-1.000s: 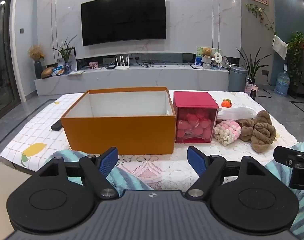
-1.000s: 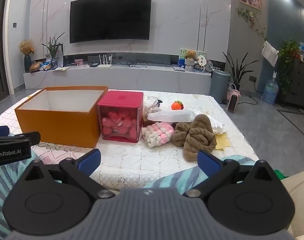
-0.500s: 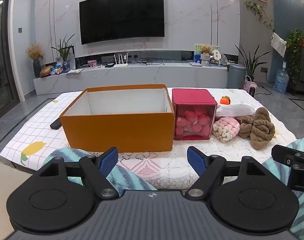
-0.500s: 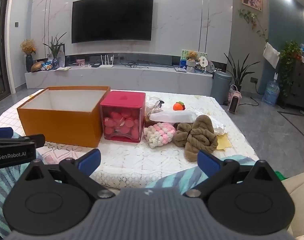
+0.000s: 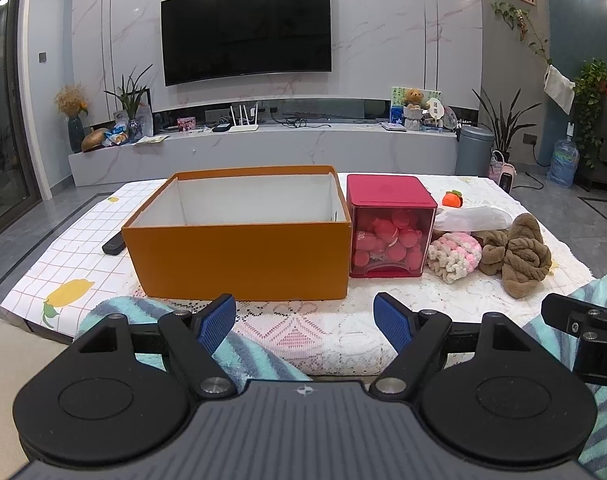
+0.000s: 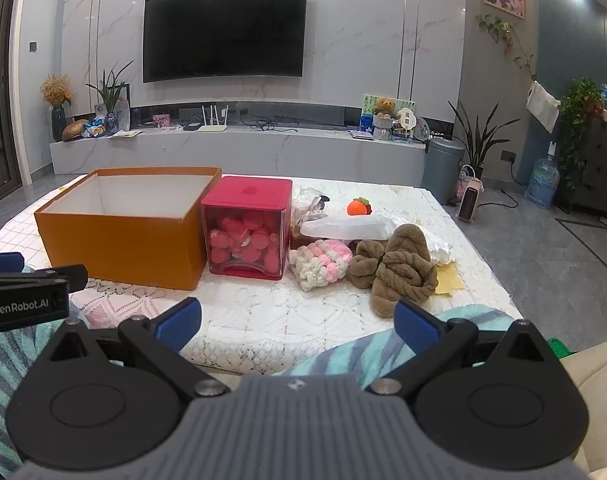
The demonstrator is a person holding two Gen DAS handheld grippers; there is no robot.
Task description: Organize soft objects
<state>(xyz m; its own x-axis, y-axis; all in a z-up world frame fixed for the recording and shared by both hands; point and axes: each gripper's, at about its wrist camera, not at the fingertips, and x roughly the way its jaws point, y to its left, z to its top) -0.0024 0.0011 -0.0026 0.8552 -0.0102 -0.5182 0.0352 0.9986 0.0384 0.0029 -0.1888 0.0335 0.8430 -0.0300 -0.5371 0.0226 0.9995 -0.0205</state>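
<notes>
An orange open box (image 5: pixel 239 256) (image 6: pixel 119 248) with a white, bare inside stands on the cloth-covered low table (image 5: pixel 303 320). Right of it lie a pink-and-white knitted bundle (image 5: pixel 455 254) (image 6: pixel 321 262), a knotted brown plush piece (image 5: pixel 515 256) (image 6: pixel 395 268) and a small orange knitted fruit (image 5: pixel 452 199) (image 6: pixel 359 206). My left gripper (image 5: pixel 305 320) hovers open at the table's near edge, in front of the box. My right gripper (image 6: pixel 297 322) is open too, short of the brown plush. Nothing is between either pair of fingers.
A red-lidded clear cube (image 5: pixel 387 228) (image 6: pixel 247 232) full of pink balls stands between box and knits. A tissue pack (image 6: pixel 343 226) and yellow paper (image 6: pixel 449 280) lie by the plush. A dark remote (image 5: pixel 113 245) lies left of the box. Striped teal fabric (image 5: pixel 259 360) covers legs below.
The view of the table shifts only slightly between frames; both grippers stay open and nothing on the table has moved.
</notes>
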